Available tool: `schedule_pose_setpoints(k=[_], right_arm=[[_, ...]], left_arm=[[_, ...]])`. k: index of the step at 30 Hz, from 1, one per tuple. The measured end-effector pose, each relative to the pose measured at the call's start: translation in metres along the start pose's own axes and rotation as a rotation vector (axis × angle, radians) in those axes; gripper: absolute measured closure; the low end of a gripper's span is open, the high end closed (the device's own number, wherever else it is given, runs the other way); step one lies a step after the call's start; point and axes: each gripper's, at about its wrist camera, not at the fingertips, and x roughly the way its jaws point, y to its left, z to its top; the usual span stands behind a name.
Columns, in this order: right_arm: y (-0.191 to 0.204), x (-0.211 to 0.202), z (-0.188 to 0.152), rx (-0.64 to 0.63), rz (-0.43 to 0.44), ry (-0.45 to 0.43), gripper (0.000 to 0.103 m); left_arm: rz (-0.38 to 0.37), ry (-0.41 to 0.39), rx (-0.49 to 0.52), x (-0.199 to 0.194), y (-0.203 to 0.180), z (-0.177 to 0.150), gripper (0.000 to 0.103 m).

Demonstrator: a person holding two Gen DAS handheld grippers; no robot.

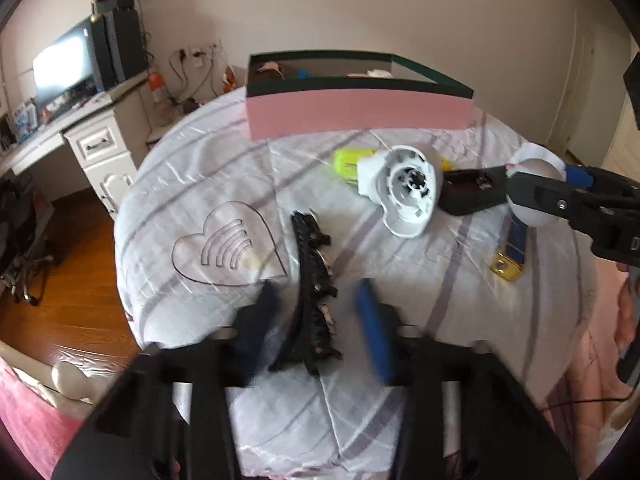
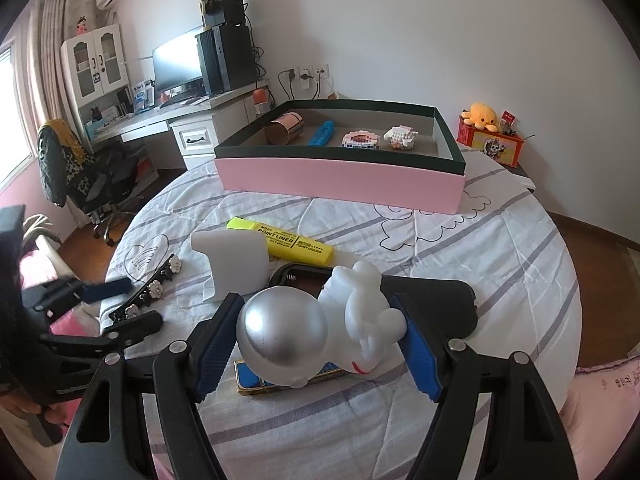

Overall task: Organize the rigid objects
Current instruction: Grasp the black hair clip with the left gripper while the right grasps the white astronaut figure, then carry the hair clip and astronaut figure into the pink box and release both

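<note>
A black hair clip (image 1: 314,280) with small flowers lies on the striped quilt (image 1: 208,168). My left gripper (image 1: 318,312) straddles its near end; a small gap shows beside the blue pad, so the jaws are open. In the right wrist view the clip (image 2: 154,290) runs between the left gripper's fingers (image 2: 110,289). My right gripper (image 2: 320,320) is shut on a white astronaut figure (image 2: 280,332) with a silver helmet, held above the quilt. From the left wrist view, the right gripper (image 1: 528,196) holds the figure at the right.
A pink box (image 2: 340,184) with a dark green rim stands at the back, holding a copper cup, a blue item and two brick models. A yellow highlighter (image 2: 280,240), a white plastic part (image 2: 236,264), a black case (image 2: 432,300) and a blue-gold tin (image 2: 256,380) lie on the quilt.
</note>
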Motion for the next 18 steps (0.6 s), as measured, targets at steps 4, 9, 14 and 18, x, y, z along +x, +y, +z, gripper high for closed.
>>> schedule_pose_setpoints(k=[4,9,14,18], right_arm=[[-0.002,-0.001,-0.001,0.000,-0.001,0.000,0.027],[-0.004,-0.002,-0.001,0.003,0.001,-0.006,0.027],[-0.004,-0.007,0.000,-0.003,-0.001,-0.012,0.027],[-0.003,-0.014,0.004,-0.013,-0.006,-0.030,0.028]], left_arm=[[-0.026,-0.006,-0.024,-0.004,0.003,0.004,0.084],[-0.051,-0.034,-0.010,-0.016,-0.003,0.009,0.084],[-0.044,-0.079,0.018,-0.033,-0.011,0.021,0.084],[-0.005,-0.100,0.024,-0.041,-0.016,0.033,0.084]])
